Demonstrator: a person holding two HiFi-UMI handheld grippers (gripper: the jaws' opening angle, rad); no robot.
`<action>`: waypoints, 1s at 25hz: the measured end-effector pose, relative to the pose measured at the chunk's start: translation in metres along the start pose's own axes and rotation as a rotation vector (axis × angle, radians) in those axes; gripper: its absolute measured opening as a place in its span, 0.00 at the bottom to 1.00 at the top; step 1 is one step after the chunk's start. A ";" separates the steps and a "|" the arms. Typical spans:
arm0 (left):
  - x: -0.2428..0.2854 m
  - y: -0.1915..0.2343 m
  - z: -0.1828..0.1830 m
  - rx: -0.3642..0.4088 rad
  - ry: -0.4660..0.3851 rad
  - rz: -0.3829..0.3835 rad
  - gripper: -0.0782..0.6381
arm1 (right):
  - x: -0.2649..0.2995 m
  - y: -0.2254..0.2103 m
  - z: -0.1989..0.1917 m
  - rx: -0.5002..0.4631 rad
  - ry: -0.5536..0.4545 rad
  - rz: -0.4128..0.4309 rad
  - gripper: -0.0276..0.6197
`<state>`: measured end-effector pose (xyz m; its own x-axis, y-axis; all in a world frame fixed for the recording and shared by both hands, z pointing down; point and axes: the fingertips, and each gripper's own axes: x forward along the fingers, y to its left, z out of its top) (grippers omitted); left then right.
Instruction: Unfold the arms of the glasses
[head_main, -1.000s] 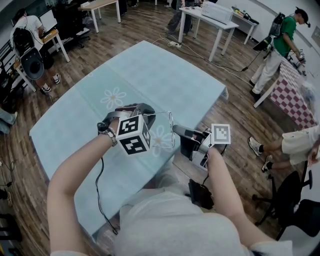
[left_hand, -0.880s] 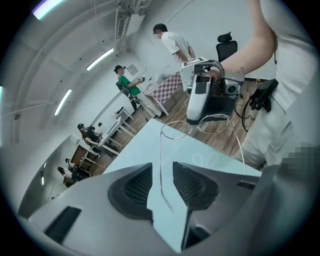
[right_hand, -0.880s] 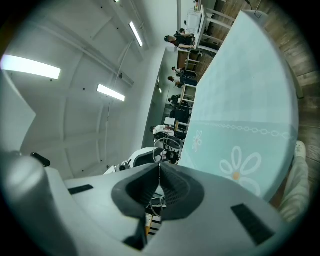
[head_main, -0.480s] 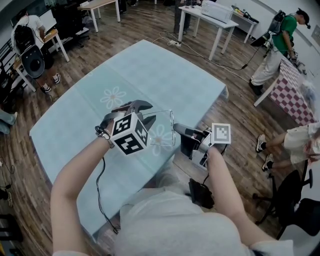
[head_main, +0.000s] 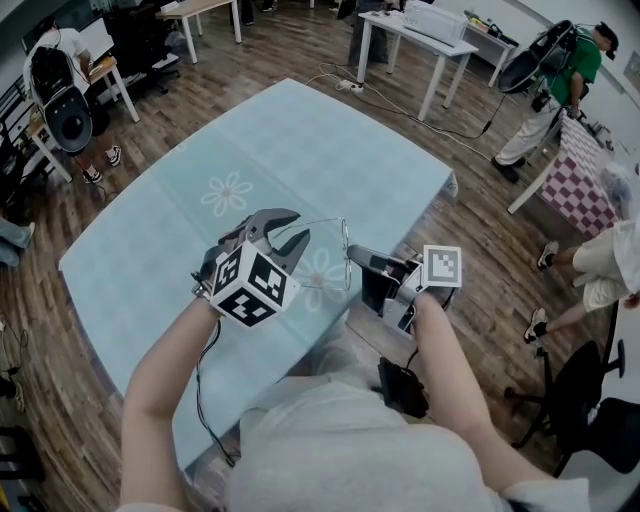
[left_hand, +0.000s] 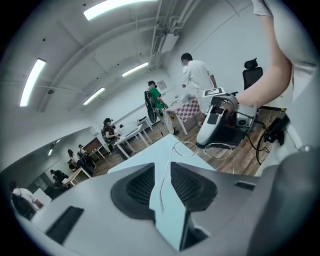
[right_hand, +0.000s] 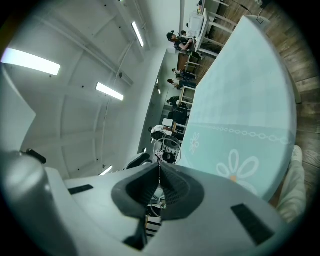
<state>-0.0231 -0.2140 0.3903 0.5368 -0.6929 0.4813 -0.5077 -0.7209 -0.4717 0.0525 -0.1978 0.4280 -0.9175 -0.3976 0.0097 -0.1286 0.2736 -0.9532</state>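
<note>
Glasses (left_hand: 202, 148) sit clenched in right gripper (right_hand: 160, 167) fingers; left gripper (left_hand: 163, 170) fingers, just narrowing, straddle one arm (left_hand: 169, 157), apparently untouched.

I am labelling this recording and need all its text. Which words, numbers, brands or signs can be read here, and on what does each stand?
No text can be read in any view.
left marker cube and right marker cube: black-and-white square patterns only, no letters.
glasses: no print visible.
Things in the room behind: too small to read.
</note>
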 end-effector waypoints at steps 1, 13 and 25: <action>-0.002 0.000 0.001 -0.006 -0.008 0.013 0.25 | 0.000 0.000 0.000 -0.002 0.000 -0.001 0.06; -0.032 0.009 -0.004 -0.101 -0.151 0.274 0.15 | 0.004 -0.005 -0.004 -0.005 -0.012 -0.021 0.06; -0.045 0.018 -0.006 -0.320 -0.256 0.422 0.12 | 0.001 -0.005 0.004 0.001 -0.032 -0.020 0.06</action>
<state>-0.0603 -0.1961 0.3650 0.3695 -0.9251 0.0880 -0.8696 -0.3776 -0.3181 0.0535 -0.2031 0.4314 -0.9023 -0.4308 0.0186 -0.1461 0.2648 -0.9532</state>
